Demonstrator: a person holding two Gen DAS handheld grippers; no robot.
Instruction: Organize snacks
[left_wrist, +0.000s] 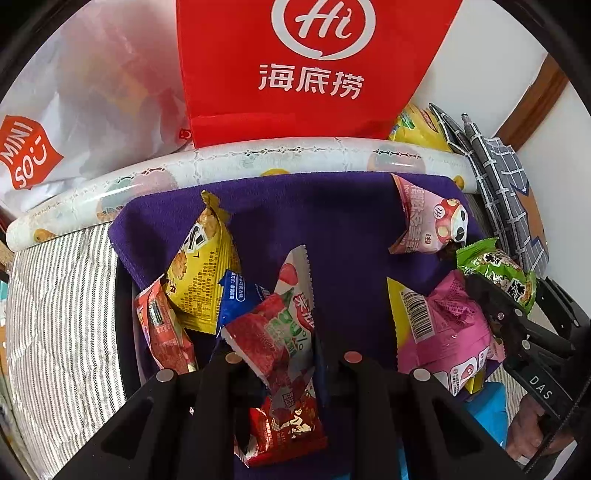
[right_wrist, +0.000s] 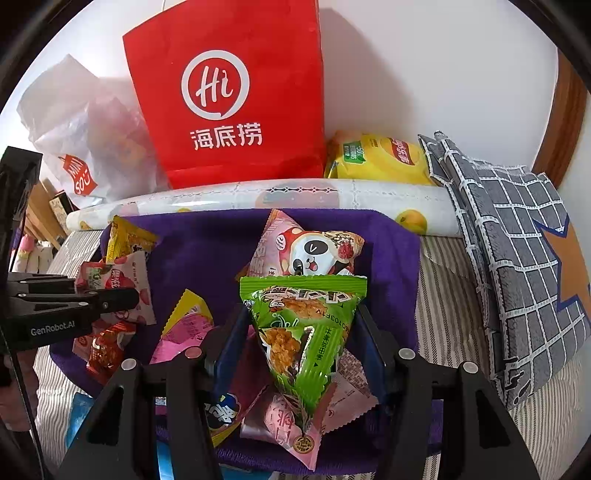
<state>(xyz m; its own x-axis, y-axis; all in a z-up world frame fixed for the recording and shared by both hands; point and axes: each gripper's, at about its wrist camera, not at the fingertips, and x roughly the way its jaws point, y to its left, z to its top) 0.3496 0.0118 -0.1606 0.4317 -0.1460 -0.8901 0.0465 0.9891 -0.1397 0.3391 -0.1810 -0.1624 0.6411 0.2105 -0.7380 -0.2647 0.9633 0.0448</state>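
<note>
Snack packets are kept scattered on a purple cloth (left_wrist: 351, 221) on the bed. A red-and-white strawberry packet (left_wrist: 284, 332) is clamped in the left hand-held gripper (left_wrist: 291, 360), a green triangular packet (right_wrist: 306, 325) in the right hand-held gripper (right_wrist: 301, 352) — presumably lifted for sorting.

Beyond the fingertips of both grippers, the red paper bag (right_wrist: 229, 110) is showing a white ring with "Hi" and the characters 海底捞 beneath it. To the left of it, the white plastic bag (left_wrist: 55, 122) is carrying an orange patch reading "MINISO". The left gripper (right_wrist: 122, 301), reaching in from the left of the right gripper's fingers, is displaying "GenRobot.AI" on its body. The right gripper (left_wrist: 480, 291), lying right of the left gripper's fingers, is bearing the letters "DAS". The small print on the snack packets is staying too distorted to read.
</note>
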